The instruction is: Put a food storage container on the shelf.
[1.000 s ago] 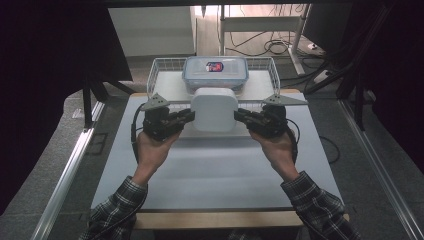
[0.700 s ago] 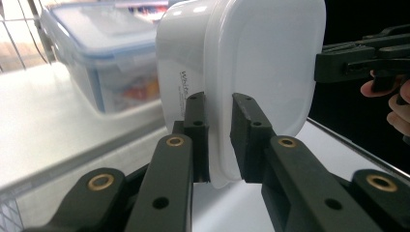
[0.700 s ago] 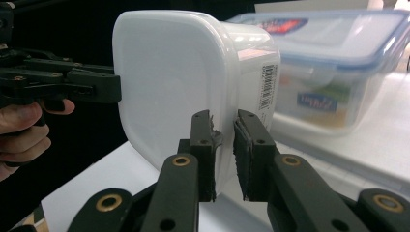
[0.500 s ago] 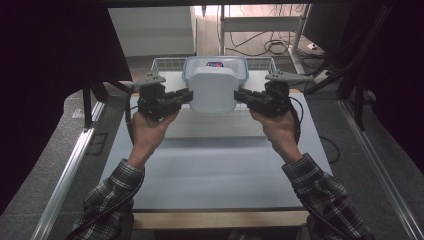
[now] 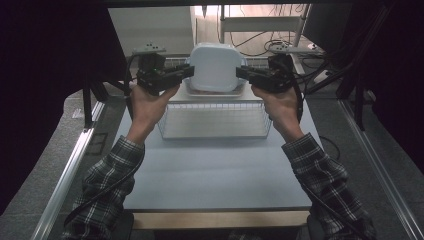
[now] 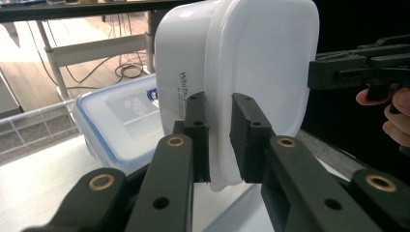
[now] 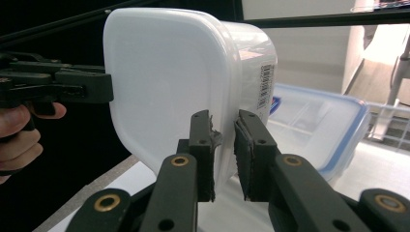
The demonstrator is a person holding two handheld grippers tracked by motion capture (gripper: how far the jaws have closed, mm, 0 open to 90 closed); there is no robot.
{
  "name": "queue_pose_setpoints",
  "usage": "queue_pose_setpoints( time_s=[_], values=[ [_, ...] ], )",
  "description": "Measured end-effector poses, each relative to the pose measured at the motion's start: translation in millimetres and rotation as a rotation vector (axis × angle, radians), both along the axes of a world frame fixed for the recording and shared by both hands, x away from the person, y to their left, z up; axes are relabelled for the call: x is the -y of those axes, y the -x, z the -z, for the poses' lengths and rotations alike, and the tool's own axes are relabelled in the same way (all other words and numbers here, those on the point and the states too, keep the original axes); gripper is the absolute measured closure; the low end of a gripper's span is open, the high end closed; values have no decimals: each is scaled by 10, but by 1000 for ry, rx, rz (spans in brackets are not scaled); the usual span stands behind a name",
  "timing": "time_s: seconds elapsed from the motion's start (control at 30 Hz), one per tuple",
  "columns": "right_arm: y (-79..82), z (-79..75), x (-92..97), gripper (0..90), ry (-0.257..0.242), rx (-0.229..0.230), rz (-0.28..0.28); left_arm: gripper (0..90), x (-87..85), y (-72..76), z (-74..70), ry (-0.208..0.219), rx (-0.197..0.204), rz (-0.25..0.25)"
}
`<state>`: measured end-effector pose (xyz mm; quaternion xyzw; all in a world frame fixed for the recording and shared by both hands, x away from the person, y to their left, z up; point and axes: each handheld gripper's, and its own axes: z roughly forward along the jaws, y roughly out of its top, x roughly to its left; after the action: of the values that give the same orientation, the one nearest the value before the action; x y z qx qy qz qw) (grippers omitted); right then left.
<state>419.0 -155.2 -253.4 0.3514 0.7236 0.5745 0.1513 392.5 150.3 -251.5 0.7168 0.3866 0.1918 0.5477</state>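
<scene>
- White tub (image 5: 215,66) hangs in the air above the wire basket (image 5: 215,120), higher and farther from the person than a second ago, when it sat low just in front of the basket.
- Left gripper (image 5: 186,73) clamps the tub's rim on one side and right gripper (image 5: 243,73) clamps the opposite side; both have risen with it.
- Left gripper view has its jaws closed on the rim flange, the tub (image 6: 241,72) turned on edge in that picture; right gripper view has the same pinch on the tub (image 7: 174,87).
- Blue-rimmed box (image 6: 125,125) lies behind the tub; from above, the tub now covers nearly all of it, where its lid was plain before.
- Basket's far wall is hidden behind the tub and box.
- Tub's label print (image 6: 184,92) and barcode (image 7: 264,87) are too small to read.
- Both sleeves are cut off at the bottom edge.
</scene>
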Motion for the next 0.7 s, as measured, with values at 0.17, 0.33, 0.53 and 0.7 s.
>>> queue_pose_setpoints(
  time_s=[0.17,0.33,0.53,0.7],
  values=[
    [-144,-65,-9,774,11,-19,21,785,-3,-203,-16,18,-41,10],
    [-274,-82,-22,768,22,-42,34,779,-8,-358,19,37,-83,17],
    [-365,-83,-45,744,18,-47,48,767,-10,-477,39,41,-107,23],
    [-413,-108,-70,701,22,-48,50,718,10,-555,14,43,-109,18]
  ],
)
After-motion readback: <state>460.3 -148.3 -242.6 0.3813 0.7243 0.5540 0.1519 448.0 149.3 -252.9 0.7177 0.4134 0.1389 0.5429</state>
